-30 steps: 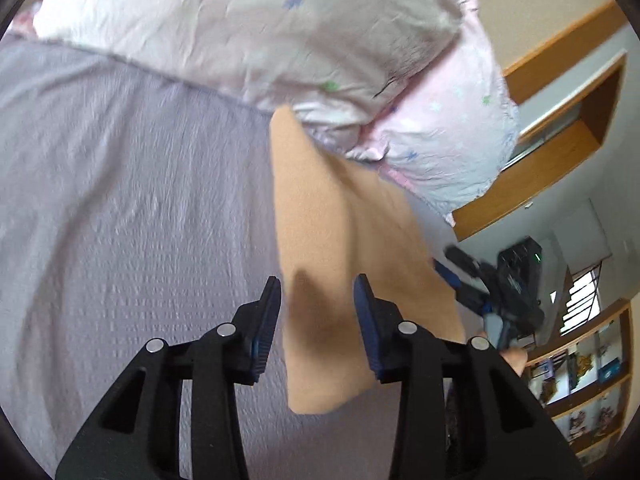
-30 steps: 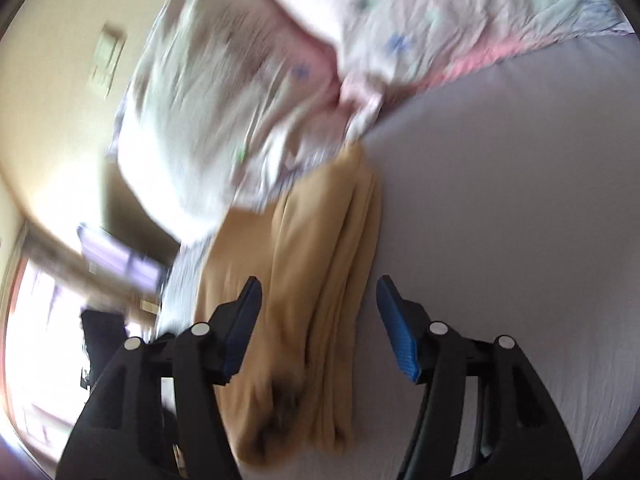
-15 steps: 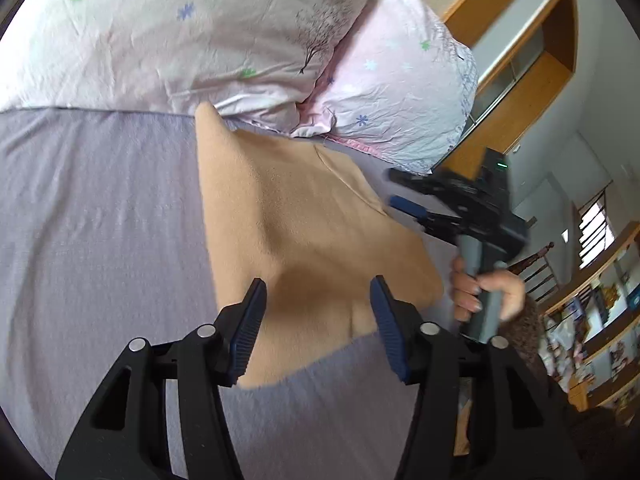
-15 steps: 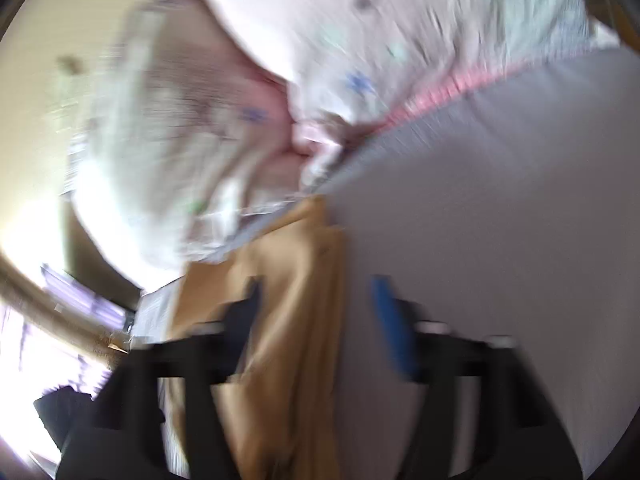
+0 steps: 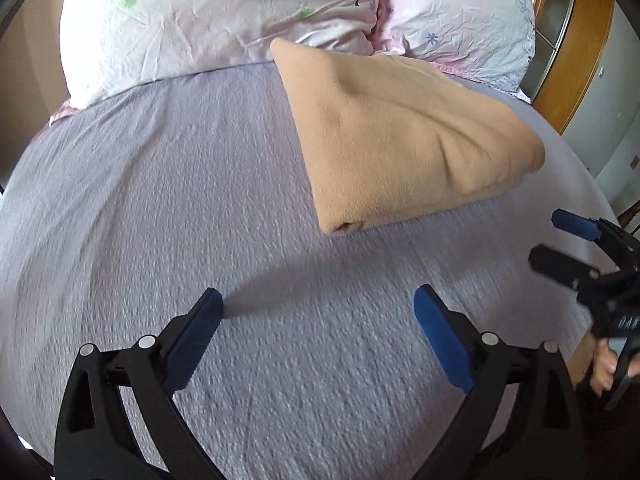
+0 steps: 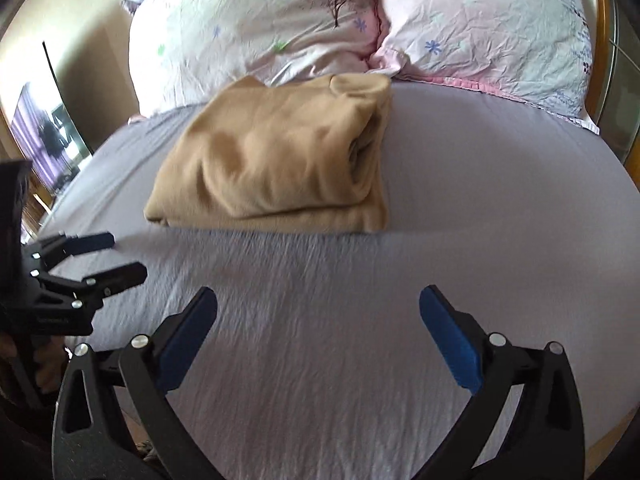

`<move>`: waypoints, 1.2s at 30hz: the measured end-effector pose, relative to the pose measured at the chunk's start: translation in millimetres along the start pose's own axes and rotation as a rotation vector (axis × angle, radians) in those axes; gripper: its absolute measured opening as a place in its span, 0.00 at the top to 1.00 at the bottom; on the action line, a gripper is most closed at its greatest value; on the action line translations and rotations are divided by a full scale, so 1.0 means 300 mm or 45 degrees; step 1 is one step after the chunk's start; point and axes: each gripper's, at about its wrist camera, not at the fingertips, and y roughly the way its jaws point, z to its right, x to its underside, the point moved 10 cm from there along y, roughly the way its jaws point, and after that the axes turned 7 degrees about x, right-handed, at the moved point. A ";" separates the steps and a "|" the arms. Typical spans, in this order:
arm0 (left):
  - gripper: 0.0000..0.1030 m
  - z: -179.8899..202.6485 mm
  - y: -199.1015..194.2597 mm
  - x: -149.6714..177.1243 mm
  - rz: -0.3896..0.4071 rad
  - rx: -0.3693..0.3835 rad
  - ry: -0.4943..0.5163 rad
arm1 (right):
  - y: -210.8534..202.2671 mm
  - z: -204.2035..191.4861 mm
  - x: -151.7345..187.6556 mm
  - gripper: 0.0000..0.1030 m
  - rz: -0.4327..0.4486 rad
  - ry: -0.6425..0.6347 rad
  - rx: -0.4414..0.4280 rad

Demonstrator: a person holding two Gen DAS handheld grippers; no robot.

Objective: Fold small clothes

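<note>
A tan garment (image 5: pixel 404 140) lies folded into a thick rectangle on the lilac bed sheet (image 5: pixel 160 200), its far end against the pillows. It also shows in the right wrist view (image 6: pixel 280 160), with its layered edges at the right side. My left gripper (image 5: pixel 318 300) is open and empty, held over bare sheet well short of the garment. My right gripper (image 6: pixel 318 298) is open and empty too, also back from the garment. Each gripper shows in the other's view, the right one (image 5: pixel 560 236) and the left one (image 6: pixel 108 256).
Two floral pillows (image 5: pixel 224 12) (image 6: pixel 480 28) lie at the head of the bed behind the garment. A wooden door frame (image 5: pixel 576 40) stands at the right, and a wall with a dark screen (image 6: pixel 44 136) at the left.
Both grippers have pulled back from the garment and opened wider. The garment now lies alone on the sheet, and both views have levelled out.
</note>
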 end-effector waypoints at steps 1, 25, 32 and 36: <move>0.04 -0.001 0.005 -0.001 -0.003 -0.018 0.008 | 0.015 -0.005 0.006 0.02 -0.003 -0.010 0.013; 0.01 -0.005 0.032 -0.016 0.031 -0.117 0.046 | 0.050 -0.019 0.046 0.02 -0.025 -0.080 0.140; 0.01 -0.004 0.032 -0.015 0.032 -0.117 0.045 | 0.049 -0.019 0.047 0.02 -0.024 -0.080 0.139; 0.01 -0.004 0.033 -0.016 0.032 -0.117 0.046 | 0.048 -0.018 0.047 0.02 -0.023 -0.080 0.139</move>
